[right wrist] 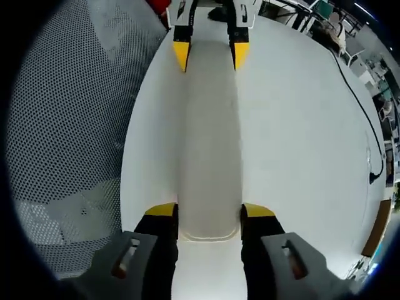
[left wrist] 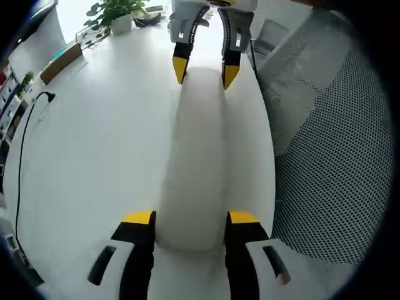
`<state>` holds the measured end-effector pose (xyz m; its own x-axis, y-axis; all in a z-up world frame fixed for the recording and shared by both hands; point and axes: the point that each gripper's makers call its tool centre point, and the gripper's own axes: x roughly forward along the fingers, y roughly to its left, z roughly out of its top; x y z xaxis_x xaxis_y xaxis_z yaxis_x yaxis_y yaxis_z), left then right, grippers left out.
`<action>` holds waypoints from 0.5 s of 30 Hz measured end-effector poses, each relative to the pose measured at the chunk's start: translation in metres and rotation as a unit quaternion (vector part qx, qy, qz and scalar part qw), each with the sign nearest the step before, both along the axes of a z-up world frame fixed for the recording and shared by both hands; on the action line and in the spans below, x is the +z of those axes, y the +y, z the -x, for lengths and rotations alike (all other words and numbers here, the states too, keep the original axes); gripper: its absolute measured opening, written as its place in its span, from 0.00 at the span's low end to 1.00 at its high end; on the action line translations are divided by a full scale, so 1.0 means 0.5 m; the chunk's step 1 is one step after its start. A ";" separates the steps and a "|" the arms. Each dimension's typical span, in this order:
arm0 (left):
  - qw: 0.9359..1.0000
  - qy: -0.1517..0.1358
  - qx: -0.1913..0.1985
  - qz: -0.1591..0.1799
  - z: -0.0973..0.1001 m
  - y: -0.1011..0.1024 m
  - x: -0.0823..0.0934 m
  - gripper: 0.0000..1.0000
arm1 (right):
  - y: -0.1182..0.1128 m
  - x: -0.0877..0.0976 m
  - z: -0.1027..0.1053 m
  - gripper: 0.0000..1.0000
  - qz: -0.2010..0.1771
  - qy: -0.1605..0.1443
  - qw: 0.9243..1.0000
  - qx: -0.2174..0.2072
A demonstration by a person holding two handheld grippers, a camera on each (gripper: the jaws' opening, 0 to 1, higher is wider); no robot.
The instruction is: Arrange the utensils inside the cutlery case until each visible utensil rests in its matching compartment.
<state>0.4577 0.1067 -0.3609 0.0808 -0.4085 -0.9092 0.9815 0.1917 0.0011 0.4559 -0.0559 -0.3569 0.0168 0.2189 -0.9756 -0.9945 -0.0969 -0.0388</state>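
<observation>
- A long, pale, round-ended plastic cutlery case (left wrist: 194, 169) lies lid-up on a white table (left wrist: 94, 137), seen from both of its short ends.
- In the left gripper view, the left gripper (left wrist: 189, 225) rises from the bottom centre of the frame, its yellow-tipped black jaws standing either side of the case's near end, apparently touching its flanks.
- At the top centre of that frame, the right gripper (left wrist: 205, 72) brackets the far end in the same way.
- The right gripper view mirrors this: the right gripper (right wrist: 209, 215) flanks the near end of the case (right wrist: 209, 144) at the bottom of the frame, and the left gripper (right wrist: 209, 56) flanks the far end at the top.
- Both sets of jaws look closed onto the case's sides; how firm the hold is cannot be told.
- The case's long axis runs straight from one gripper to the other, so each sits at its own end and neither is nearer.
- No utensils or compartments can be made out; the case appears shut, which suggests opening it is the step in hand.
- A grey mesh chair back (left wrist: 337, 156) fills the right of the left gripper view; a black cable (left wrist: 25, 137) and a potted green plant (left wrist: 119, 15) sit at the upper left.
</observation>
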 end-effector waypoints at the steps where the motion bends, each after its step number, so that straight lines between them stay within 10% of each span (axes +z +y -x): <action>1: 1.000 0.000 0.003 0.000 0.008 0.001 0.000 0.45 | -0.002 0.000 0.008 0.38 0.003 0.005 1.000 0.002; 7: 1.000 0.003 -0.009 0.001 0.040 0.004 0.006 0.44 | -0.010 0.012 0.020 0.38 0.015 -0.010 0.999 0.035; 15: 0.994 -0.037 0.046 0.089 0.043 0.010 0.148 0.54 | 0.030 0.181 0.009 0.53 -0.102 -0.004 0.990 -0.094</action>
<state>0.4363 0.1119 -0.2867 0.1898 -0.5495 -0.8136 0.9580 0.2851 0.0309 0.4513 -0.0410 -0.2664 0.0843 0.4044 -0.9107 -0.9938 0.1003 -0.0474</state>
